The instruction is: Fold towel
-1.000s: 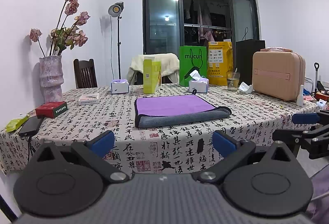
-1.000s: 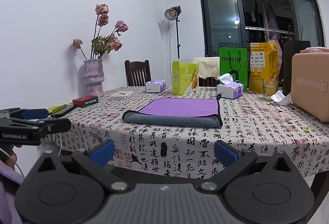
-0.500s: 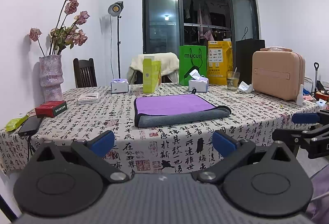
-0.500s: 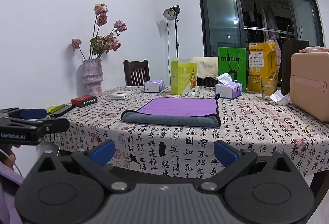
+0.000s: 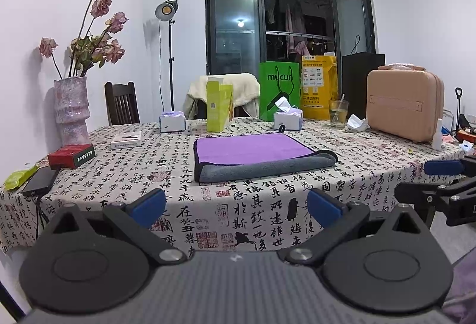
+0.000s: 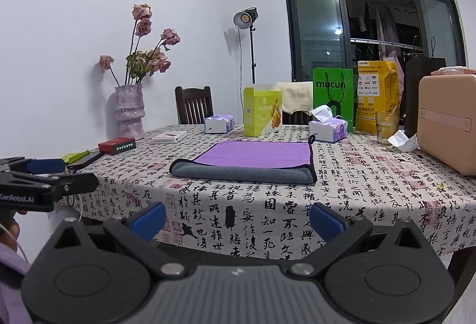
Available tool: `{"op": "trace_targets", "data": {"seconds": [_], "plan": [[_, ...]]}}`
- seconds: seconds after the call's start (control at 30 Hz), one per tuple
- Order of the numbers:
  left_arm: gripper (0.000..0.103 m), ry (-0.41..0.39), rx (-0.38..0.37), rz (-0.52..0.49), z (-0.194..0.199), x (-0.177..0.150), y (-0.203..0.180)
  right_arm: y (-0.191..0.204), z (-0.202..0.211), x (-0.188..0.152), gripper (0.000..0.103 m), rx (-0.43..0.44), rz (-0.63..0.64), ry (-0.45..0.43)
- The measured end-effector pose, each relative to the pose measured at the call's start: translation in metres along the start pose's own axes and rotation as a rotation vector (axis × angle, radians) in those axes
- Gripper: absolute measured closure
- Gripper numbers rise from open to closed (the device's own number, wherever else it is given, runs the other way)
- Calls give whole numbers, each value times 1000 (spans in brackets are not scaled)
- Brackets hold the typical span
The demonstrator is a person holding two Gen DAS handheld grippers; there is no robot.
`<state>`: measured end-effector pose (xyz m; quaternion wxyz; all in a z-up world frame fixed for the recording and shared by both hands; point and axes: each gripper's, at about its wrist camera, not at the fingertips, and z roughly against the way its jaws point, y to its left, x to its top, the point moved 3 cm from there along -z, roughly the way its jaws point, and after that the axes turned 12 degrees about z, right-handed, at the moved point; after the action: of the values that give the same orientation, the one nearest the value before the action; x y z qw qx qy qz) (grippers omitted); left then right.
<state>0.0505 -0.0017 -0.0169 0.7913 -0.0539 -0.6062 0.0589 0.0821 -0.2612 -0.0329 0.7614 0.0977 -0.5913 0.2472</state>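
Observation:
A purple and grey towel [image 5: 255, 156] lies folded flat on the table, grey fold toward me; it also shows in the right wrist view [image 6: 250, 159]. My left gripper [image 5: 236, 208] is open and empty, held below and in front of the table's front edge. My right gripper [image 6: 238, 220] is open and empty, also short of the table. Each gripper shows at the side of the other's view: the right one [image 5: 440, 184] and the left one [image 6: 50, 178]. Neither touches the towel.
The table wears a calligraphy-print cloth [image 5: 244, 217]. On it stand a vase of dried roses [image 5: 71, 109], a red box [image 5: 71, 156], a phone [image 5: 40, 181], tissue boxes [image 5: 288, 119], a yellow-green carton [image 5: 218, 106], a glass [image 5: 338, 113], bags and a tan case [image 5: 404, 103].
Both views have drifted slightly back from the table. The towel has not moved and both grippers stay open.

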Motion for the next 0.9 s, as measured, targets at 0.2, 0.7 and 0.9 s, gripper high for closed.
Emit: {"op": "trace_targets", "data": {"seconds": [0.2,0.7,0.9], "plan": [[0,30,18,4,-24,0,2,-2,-15,1,0,-7,34,-26],[0,123,-2,13,-105,8,9,-48,-82,4,1,14,-1,-21],[0,137,12,7,-138,12,16,-71,-115,6,2,23,-11,-21]]}}
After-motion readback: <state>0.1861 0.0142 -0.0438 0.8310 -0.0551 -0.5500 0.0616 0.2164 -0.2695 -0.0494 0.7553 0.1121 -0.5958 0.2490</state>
